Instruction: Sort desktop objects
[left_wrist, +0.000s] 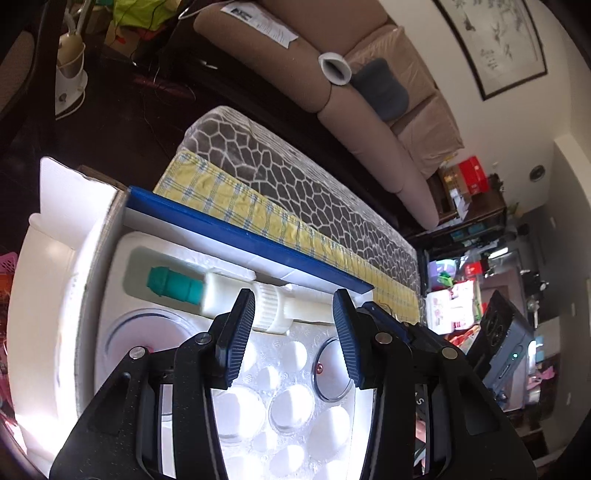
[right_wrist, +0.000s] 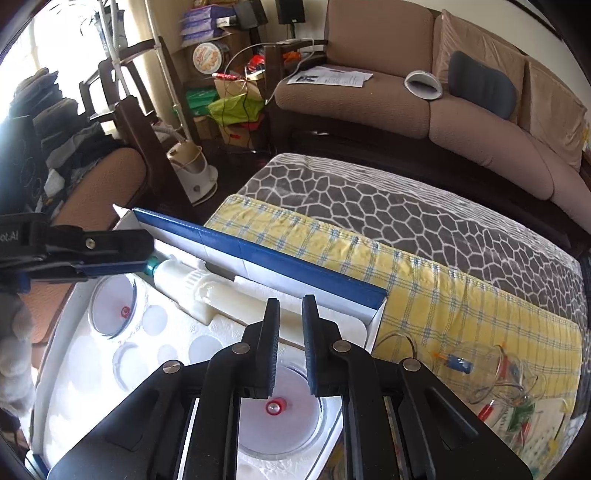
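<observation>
Foam tray (left_wrist: 122, 266) in the blue-edged box (left_wrist: 236, 229) holds the white pump (left_wrist: 229, 291) with its green end. Your left gripper (left_wrist: 293, 332) hovers over it, jaws spread and empty. Your right gripper (right_wrist: 290, 347) hangs above a glass cup (right_wrist: 280, 424), jaws nearly pressed together, pinching nothing.

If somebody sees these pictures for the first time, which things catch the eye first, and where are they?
The white foam tray inside the blue-edged box stands out first, with a white pump with a teal end lying in its long slot. A clear round cup with a red valve sits in the tray below the right tool. More clear cups lie on the yellow checked cloth beside the box.
</observation>
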